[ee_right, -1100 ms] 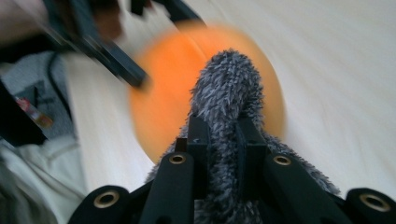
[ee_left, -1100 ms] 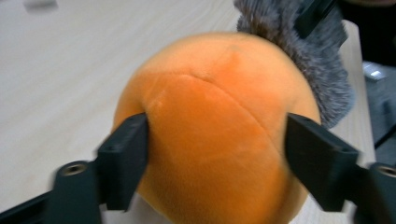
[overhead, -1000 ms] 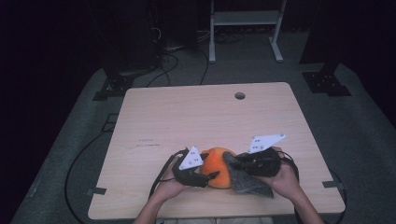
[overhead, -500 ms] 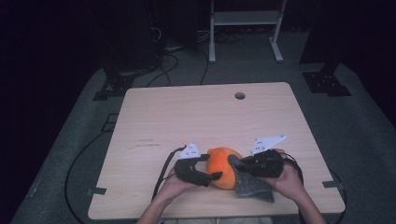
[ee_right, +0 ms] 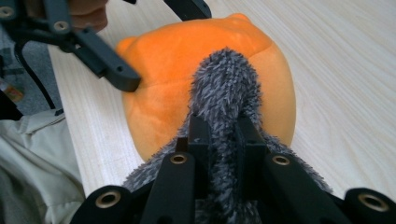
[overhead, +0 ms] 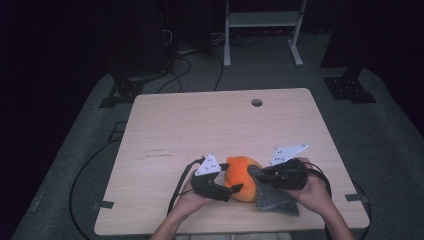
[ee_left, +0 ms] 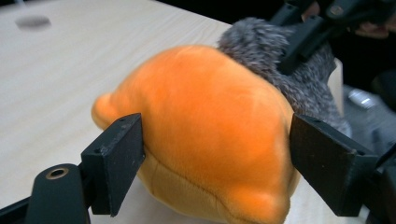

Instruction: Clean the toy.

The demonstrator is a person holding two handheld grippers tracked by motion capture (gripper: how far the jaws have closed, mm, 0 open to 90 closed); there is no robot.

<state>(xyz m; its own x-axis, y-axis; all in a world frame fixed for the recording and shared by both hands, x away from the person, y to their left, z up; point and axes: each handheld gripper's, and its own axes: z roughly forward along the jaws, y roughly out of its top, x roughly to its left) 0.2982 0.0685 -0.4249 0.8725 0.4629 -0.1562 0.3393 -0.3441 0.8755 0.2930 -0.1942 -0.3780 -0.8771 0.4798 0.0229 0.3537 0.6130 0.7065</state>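
Orange plush [overhead: 241, 178] lies against grey furry cloth [overhead: 274, 199], table [overhead: 200, 130] beyond.

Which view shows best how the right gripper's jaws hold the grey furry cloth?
The right gripper view: there the right gripper pinches a fold of the grey furry cloth draped over the orange plush toy. The left gripper view shows the cloth behind the toy; the high view shows it small beside the toy.
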